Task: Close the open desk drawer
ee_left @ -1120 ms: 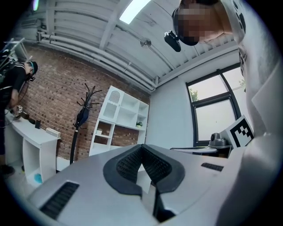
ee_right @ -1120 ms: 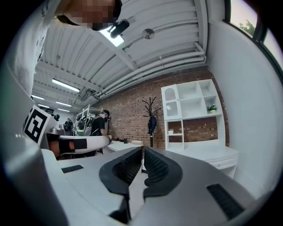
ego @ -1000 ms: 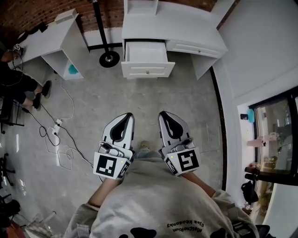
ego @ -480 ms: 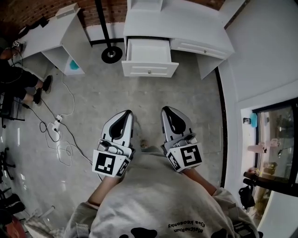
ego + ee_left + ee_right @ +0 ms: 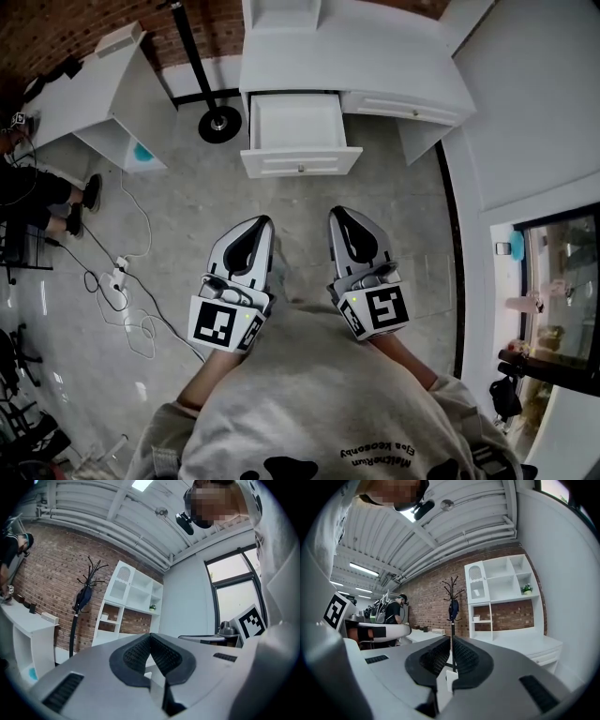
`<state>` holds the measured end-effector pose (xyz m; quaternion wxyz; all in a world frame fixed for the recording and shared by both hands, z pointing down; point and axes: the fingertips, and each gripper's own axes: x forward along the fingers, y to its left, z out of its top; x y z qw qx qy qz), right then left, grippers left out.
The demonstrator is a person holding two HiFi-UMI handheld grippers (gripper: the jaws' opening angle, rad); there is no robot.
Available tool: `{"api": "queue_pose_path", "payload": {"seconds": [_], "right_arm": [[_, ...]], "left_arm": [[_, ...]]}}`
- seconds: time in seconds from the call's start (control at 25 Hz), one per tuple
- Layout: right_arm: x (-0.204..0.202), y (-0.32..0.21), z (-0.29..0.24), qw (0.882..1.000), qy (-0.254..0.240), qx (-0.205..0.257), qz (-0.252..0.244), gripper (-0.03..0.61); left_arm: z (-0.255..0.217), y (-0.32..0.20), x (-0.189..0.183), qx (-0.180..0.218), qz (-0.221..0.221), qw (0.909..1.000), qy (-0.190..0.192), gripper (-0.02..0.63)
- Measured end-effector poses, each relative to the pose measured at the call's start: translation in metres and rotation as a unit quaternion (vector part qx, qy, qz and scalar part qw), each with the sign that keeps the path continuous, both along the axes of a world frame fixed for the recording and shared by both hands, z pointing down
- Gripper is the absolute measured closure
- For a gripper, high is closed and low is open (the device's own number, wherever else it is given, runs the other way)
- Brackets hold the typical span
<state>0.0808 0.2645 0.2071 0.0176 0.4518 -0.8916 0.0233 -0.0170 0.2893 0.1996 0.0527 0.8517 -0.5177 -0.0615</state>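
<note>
Head view starts closest in with the person's grey sweatshirt (image 5: 309, 403), and both forearms reach out from it. The left gripper (image 5: 265, 221) and the right gripper (image 5: 336, 212) are held side by side over the grey floor (image 5: 394, 216), a little apart, each with its marker cube nearest the body. Both point toward the desk. In the left gripper view the ribbed dark pads (image 5: 161, 654) meet at their tips with nothing between them, so that claw is clenched and empty. The right gripper view shows the same: pads (image 5: 464, 656) pressed together at the tip, clenched on nothing.

To the left of the grippers, loose cables (image 5: 131, 309) and a power strip (image 5: 116, 278) lie on the floor. Beyond the gripper tips, across a stretch of bare floor, sits the open drawer (image 5: 300, 164). It is pulled well out from the left side of the white desk (image 5: 375, 66), its knobbed front facing the person and well apart from both grippers. Its white inside looks bare. Just to its right, a second drawer (image 5: 398, 106) is flush with the desk.

Left of the desk stands a black coat stand (image 5: 218, 123) on a round base, then another white desk (image 5: 80, 94). A seated person (image 5: 37, 183) is at the far left edge. A brick wall (image 5: 75, 28) runs behind, and the right gripper view shows a white shelf unit (image 5: 504, 597) standing against it.
</note>
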Motion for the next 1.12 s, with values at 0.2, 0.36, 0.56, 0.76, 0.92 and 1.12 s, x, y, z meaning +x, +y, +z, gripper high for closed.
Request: {"api": "queue_pose_path", "payload": {"seconds": [0.2,0.36,0.56,0.76,0.92,1.12], "right_arm": [[-0.019,-0.071,0.002,1.000,0.004,-0.007,0.019,0.537],[-0.029,-0.119,0.003,0.999,0.005,-0.017,0.038,0.537],[-0.036,-0.179,-0.002,0.996,-0.016,-0.034,0.077,0.537],[-0.034,-0.223,0.006,0.994,-0.018,-0.037,0.099,0.537],[-0.033,-0.248,0.013,0.993,-0.010,-0.046,0.105,0.537],[-0.040,-0.267,0.027,0.995,0.019,-0.051,0.080,0.537]], "left_arm": [[-0.001,-0.074,-0.017,-0.005,0.025,0.9997,-0.002,0.595],[-0.001,-0.122,-0.030,-0.014,0.048,0.9988,-0.003,0.595],[0.003,-0.177,-0.046,-0.028,0.074,0.9969,-0.004,0.595],[0.010,-0.221,-0.055,-0.038,0.099,0.9944,-0.003,0.595],[0.015,-0.249,-0.054,-0.044,0.119,0.9920,-0.003,0.595],[0.030,-0.269,-0.052,-0.064,0.126,0.9900,0.002,0.595]]}}
